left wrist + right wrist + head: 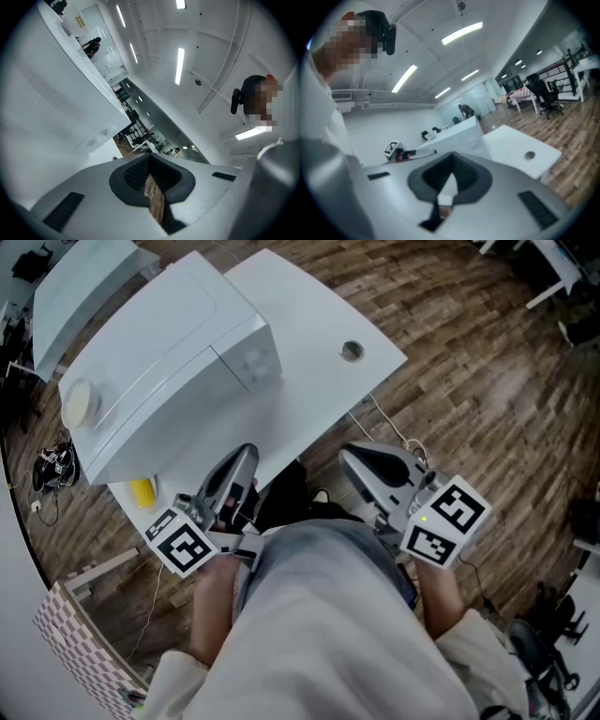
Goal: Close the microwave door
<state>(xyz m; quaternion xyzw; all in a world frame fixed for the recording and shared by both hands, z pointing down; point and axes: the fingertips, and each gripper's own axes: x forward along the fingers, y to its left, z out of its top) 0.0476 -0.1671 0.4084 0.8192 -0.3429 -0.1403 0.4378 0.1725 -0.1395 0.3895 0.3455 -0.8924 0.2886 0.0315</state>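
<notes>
Meanwhile, I hold my left gripper [242,461] and right gripper [354,459] near my waist, both sets of jaws pressed together and empty, short of the microwave [159,371], door flush, on the white table [319,324]

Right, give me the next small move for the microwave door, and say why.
Probably none at the door: the microwave looks flush in front, nothing swung out over the white table. The left gripper and right gripper are shut, empty and back by the person, so I would rest them there.
</notes>
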